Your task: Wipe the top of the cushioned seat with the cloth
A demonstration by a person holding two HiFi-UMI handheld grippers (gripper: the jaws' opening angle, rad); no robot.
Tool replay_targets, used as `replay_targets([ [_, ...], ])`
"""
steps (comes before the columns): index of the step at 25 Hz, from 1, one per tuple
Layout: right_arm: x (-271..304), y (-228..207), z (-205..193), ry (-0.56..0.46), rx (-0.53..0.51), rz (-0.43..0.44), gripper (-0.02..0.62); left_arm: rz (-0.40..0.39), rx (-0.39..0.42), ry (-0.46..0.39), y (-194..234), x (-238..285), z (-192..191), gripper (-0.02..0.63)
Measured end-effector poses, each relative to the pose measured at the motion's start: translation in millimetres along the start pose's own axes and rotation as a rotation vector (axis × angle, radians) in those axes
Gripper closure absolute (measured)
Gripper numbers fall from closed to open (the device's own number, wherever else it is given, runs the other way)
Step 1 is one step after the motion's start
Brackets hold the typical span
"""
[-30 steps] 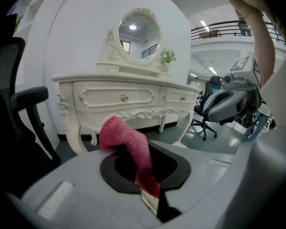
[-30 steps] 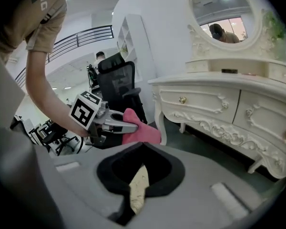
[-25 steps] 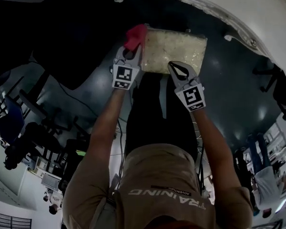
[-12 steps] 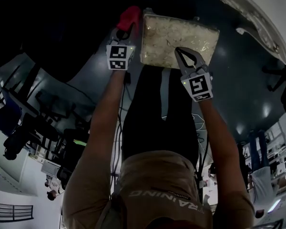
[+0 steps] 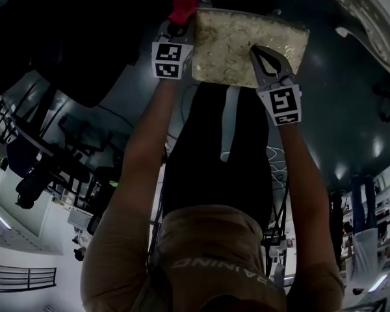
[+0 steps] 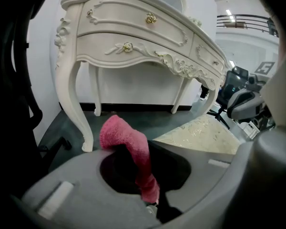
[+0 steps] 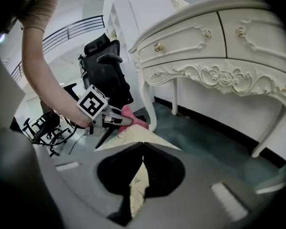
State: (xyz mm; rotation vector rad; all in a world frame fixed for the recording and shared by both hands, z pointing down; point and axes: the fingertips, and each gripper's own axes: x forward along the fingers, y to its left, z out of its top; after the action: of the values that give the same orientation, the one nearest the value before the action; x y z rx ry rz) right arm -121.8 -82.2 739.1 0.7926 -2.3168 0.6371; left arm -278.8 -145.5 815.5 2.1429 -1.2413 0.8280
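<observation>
Now clamps pink cloth (image 5: 183, 5) in left gripper (image 5: 177, 23) at cushioned seat's (image 5: 227, 34) eleven o'clock corner, holds right gripper (image 5: 260, 52), jaws together, at six o'clock edge; best to lay cloth flat, drag in overlapping strokes.

The person wears a tan short-sleeved T-shirt (image 5: 208, 236) with pale block lettering (image 5: 229, 272) across the chest, which shows upside down in the head view, and a small dark strip just above it. Below the shirt are black trousers (image 5: 214, 155). The tan sleeve (image 7: 38, 4) ends above the elbow.

The left gripper (image 5: 181, 25) and right gripper (image 5: 257, 51) have smooth pale grey bodies whose jaws curve round a dark rounded opening and taper to tips. Each carries a white cube with black square markers, one on the left (image 5: 171, 60) and one on the right (image 5: 281, 106). Small pale rectangular insets (image 7: 227, 194) sit in the grey shells.
</observation>
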Motion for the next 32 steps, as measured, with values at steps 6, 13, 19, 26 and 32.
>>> replay_targets([
  [6, -6, -19, -24, -0.001, 0.074, -0.043, 0.591, -0.006, 0.039, 0.043, -21, 13, 4, 0.574],
  [13, -28, -18, -31, -0.016, 0.045, -0.042, 0.591, -0.006, 0.114, 0.073, -43, 11, 18, 0.574],
  [19, -54, -35, -49, -0.027, 0.089, -0.077, 0.591, -0.038, 0.178, 0.078, -81, 18, 30, 0.574],
  [26, -78, -59, -72, -0.024, 0.091, -0.088, 0.591, -0.042, 0.167, 0.077, -123, 36, 40, 0.574],
  [32, -98, -80, -85, -0.044, 0.12, -0.088, 0.591, -0.053, 0.157, 0.086, -163, 52, 48, 0.573],
])
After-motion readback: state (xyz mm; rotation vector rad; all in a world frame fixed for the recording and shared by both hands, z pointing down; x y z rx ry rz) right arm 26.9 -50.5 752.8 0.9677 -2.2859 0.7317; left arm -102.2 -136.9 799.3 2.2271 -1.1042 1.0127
